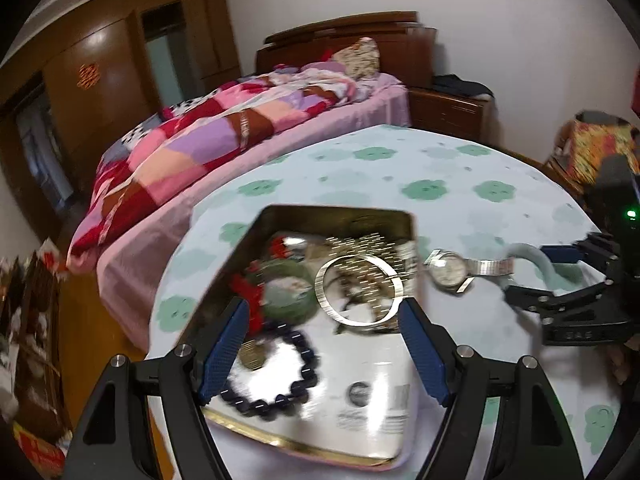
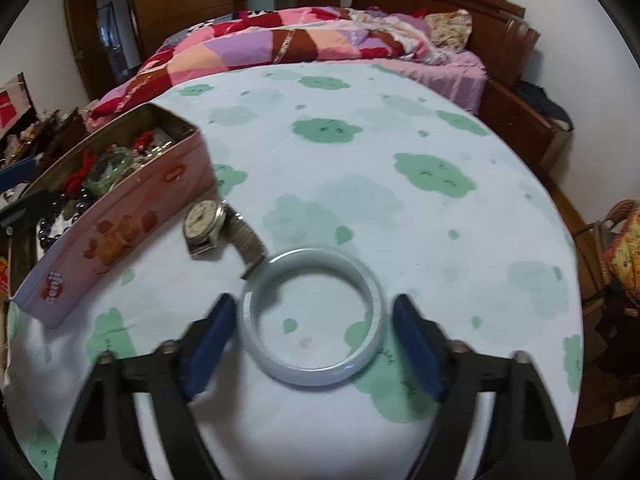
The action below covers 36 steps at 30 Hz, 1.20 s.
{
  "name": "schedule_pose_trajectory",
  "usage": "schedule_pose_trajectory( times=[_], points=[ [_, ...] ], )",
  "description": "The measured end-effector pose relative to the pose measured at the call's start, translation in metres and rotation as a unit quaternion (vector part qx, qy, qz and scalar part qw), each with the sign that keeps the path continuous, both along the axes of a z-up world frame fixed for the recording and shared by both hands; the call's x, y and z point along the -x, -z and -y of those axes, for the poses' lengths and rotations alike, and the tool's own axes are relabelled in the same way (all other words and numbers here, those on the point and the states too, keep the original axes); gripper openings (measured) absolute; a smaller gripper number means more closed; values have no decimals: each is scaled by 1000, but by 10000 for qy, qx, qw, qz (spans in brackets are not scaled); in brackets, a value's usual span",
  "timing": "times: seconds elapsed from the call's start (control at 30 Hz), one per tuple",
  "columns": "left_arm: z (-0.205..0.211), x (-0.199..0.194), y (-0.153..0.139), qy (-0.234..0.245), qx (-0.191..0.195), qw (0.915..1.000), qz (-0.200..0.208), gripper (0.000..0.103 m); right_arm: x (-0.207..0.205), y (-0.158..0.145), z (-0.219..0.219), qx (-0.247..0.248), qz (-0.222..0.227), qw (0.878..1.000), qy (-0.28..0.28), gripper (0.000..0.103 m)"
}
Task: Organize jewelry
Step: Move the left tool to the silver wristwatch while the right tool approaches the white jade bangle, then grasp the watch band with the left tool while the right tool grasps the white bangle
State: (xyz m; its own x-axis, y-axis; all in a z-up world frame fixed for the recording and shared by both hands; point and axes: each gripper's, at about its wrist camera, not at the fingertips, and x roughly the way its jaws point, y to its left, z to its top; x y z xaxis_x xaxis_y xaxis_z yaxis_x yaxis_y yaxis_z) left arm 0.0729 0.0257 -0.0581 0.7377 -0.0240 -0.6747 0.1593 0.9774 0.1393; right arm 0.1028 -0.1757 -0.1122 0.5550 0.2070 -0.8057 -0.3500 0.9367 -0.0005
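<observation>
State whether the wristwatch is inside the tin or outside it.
Outside. The wristwatch lies on the tablecloth beside the tin's pink wall.

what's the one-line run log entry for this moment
left gripper: open, over pink rectangular tin | right gripper: open, straddling pale blue-white bangle on tablecloth | silver wristwatch: beside tin

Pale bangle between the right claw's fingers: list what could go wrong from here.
1. The pale bangle is smooth and round; the open right claw straddles it, so closing off-centre could squirt it sideways.
2. The watch strap touches the bangle's rim and may get dragged.
3. The tin sits near the table edge, with the left claw over it.
</observation>
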Motion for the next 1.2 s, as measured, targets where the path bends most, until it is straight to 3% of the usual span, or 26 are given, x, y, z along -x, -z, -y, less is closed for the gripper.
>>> schedule_pose_trajectory(
  times=[0.3, 0.67, 0.83, 1.07, 1.2],
  points=[
    [51, -2, 0, 537, -285, 9981, 18, 76, 8, -1, 15, 18, 81, 9999, 151, 77],
    [105, -25, 15, 940, -282, 9949, -217, 76, 9, -4, 65, -40, 233, 9972, 709, 77],
    [119, -39, 31, 893, -418, 9941, -446, 56, 11, -5, 67, -151, 297, 9970, 701, 77],
    [128, -47, 50, 889, -525, 9924, -676, 56, 11, -4, 67, -198, 320, 9969, 696, 77],
    [125, -52, 51, 864, -402, 9933, -656, 56, 11, -4, 66, -149, 326, 9971, 674, 77]
  ],
)
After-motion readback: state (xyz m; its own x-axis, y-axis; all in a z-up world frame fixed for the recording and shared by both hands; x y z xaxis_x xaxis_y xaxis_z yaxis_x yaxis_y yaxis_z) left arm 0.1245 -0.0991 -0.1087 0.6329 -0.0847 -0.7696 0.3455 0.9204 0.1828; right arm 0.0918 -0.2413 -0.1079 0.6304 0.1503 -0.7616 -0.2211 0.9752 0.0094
